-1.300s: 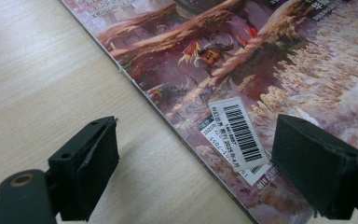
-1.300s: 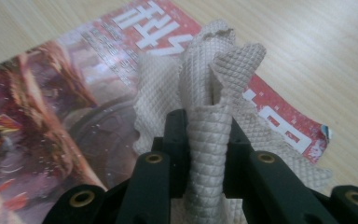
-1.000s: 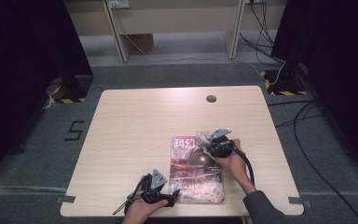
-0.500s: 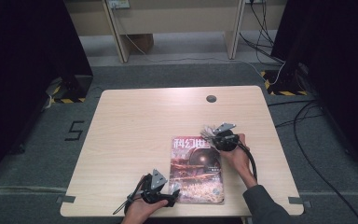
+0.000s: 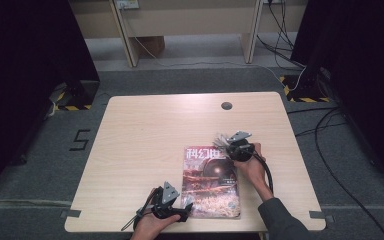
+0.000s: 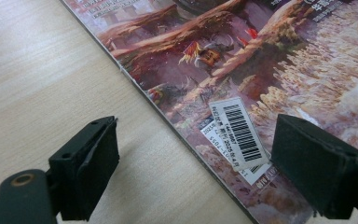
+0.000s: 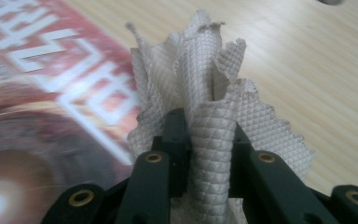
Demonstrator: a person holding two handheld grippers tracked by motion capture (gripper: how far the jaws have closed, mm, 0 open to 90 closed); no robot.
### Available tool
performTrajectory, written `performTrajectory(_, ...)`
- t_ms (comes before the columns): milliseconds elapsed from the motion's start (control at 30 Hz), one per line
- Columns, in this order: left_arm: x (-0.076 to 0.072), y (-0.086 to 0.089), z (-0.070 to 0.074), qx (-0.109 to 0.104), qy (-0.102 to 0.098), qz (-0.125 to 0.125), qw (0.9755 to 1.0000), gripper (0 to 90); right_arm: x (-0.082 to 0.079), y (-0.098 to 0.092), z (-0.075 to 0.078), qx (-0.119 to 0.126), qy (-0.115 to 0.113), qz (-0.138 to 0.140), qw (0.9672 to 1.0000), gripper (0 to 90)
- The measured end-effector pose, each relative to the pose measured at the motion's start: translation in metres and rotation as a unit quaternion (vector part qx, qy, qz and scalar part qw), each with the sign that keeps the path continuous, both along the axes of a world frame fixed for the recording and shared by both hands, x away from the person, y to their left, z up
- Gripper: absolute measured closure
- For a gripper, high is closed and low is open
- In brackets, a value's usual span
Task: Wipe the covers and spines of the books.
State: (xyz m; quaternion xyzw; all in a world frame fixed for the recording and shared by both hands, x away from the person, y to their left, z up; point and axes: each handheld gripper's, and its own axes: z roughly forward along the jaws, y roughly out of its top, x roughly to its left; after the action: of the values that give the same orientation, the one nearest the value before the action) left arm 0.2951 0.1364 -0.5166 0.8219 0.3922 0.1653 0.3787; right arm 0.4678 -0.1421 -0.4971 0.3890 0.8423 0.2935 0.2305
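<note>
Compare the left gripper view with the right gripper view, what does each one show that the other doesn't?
Left gripper view: the open left tool straddling the magazine's edge, by a barcode sticker. Right gripper view: the right tool shut on a bunched waffle-textured cloth, beside the cover's white title lettering. Both: the magazine cover and the wooden table.

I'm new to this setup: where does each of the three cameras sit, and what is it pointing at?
High view: above the near edge, facing forward and down on the table; both forearms show.
Left tool view: rides the left tool, open jaws astride the magazine edge.
Right tool view: rides the right tool, pinching a cloth.
All share the magazine.
</note>
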Motion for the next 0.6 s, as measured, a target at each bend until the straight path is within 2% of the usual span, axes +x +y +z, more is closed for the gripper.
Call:
performTrajectory(67, 0.001, 0.000, 0.000, -0.002, 0.002, 0.000, 1.0000, 13.8, 0.003, -0.006, -0.001, 0.017, 0.007, -0.008, 0.9998, 76.4)
performTrajectory(167, 0.000, 0.000, 0.000, 0.001, -0.001, 0.000, 1.0000, 13.9, 0.002, -0.004, 0.000, 0.013, 0.006, -0.010, 0.9999, 77.1)
performTrajectory(300, 0.000, 0.000, 0.000, -0.002, 0.001, 0.001, 1.0000, 13.8, -0.003, 0.007, 0.000, 0.007, 0.011, 0.013, 0.9998, 77.4)
performTrajectory(367, 0.000, 0.000, 0.000, 0.002, -0.002, -0.001, 1.0000, 13.9, -0.008, 0.019, 0.001, 0.003, 0.012, 0.033, 0.9994, 77.5)
performTrajectory(400, 0.000, 0.000, 0.000, 0.002, -0.001, -0.002, 1.0000, 13.9, -0.008, 0.019, 0.001, 0.003, 0.012, 0.033, 0.9994, 77.5)
performTrajectory(533, 0.000, 0.000, 0.000, 0.001, -0.002, 0.000, 1.0000, 13.9, -0.015, 0.035, 0.001, 0.006, 0.018, 0.058, 0.9981, 77.6)
performTrajectory(600, 0.000, 0.000, 0.000, 0.002, -0.001, -0.002, 1.0000, 13.9, -0.017, 0.041, 0.000, 0.015, 0.024, 0.068, 0.9972, 77.6)
